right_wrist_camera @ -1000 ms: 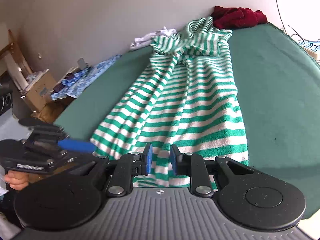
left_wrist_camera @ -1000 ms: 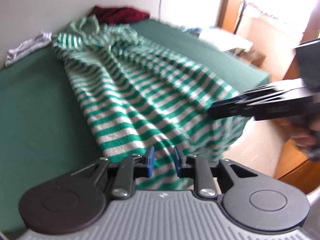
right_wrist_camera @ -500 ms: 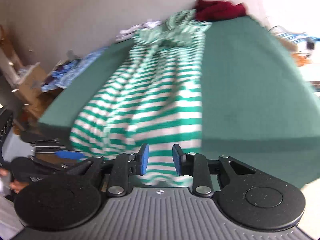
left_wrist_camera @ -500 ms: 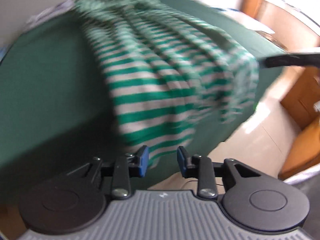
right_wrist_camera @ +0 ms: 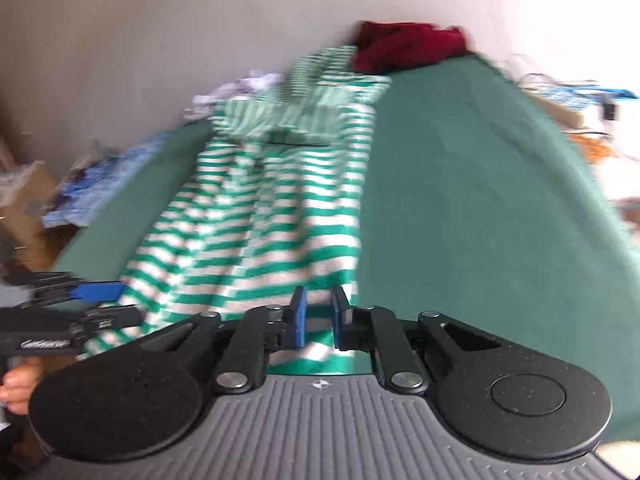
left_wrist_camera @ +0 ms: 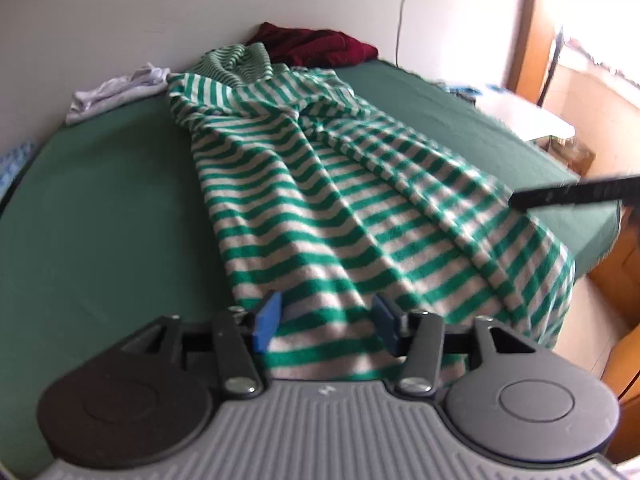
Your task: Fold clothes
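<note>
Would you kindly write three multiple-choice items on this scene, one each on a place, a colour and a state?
1. Where is the red garment?
A. at the bed's far end by the wall
B. on the floor
C. in a gripper

2. Which stripes has the long garment?
A. blue and yellow
B. green and white
C. red and black

3. How does the left gripper stand?
A. clamped on a pillow
B. open over the striped hem
C. holding a hanger

Key: 1 A, it lies against the wall; 2 B, both views show it; 3 B, its pads stand apart.

A cardboard box point(right_wrist_camera: 24, 208) stands on the floor beside the green bed point(right_wrist_camera: 480, 200).
</note>
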The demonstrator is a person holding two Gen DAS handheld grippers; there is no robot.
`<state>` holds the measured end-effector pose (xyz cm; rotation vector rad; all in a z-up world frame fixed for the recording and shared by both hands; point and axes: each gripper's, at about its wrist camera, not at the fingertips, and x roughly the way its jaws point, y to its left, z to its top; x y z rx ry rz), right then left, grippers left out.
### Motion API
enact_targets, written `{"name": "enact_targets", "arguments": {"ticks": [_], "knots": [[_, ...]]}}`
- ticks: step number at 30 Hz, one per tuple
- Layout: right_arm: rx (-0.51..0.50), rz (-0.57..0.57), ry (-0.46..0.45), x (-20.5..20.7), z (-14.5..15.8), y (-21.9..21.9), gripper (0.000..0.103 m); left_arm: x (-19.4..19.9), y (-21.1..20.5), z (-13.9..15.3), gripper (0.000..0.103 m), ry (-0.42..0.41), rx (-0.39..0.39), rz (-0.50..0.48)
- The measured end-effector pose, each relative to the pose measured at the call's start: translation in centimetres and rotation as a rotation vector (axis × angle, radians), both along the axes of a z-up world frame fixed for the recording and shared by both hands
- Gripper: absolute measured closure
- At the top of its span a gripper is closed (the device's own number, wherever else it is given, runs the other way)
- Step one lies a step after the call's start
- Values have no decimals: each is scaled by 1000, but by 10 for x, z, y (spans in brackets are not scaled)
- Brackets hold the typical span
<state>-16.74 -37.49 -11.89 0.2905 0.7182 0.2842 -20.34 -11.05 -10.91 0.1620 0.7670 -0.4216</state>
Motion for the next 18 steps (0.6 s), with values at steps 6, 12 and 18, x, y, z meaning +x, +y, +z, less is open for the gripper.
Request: {"name": "enact_targets", "arguments": {"ticks": [6,12,18], "knots": [[27,45,17,13,6,38,79,28,-18,12,37,-26,-32,-106],[2,-22,-14,55,13,39,88,101,-16,21,47,6,-57,-62],[-42,-77,76,142,1,44,93,187,-14,3,50,41,-51,78]]}}
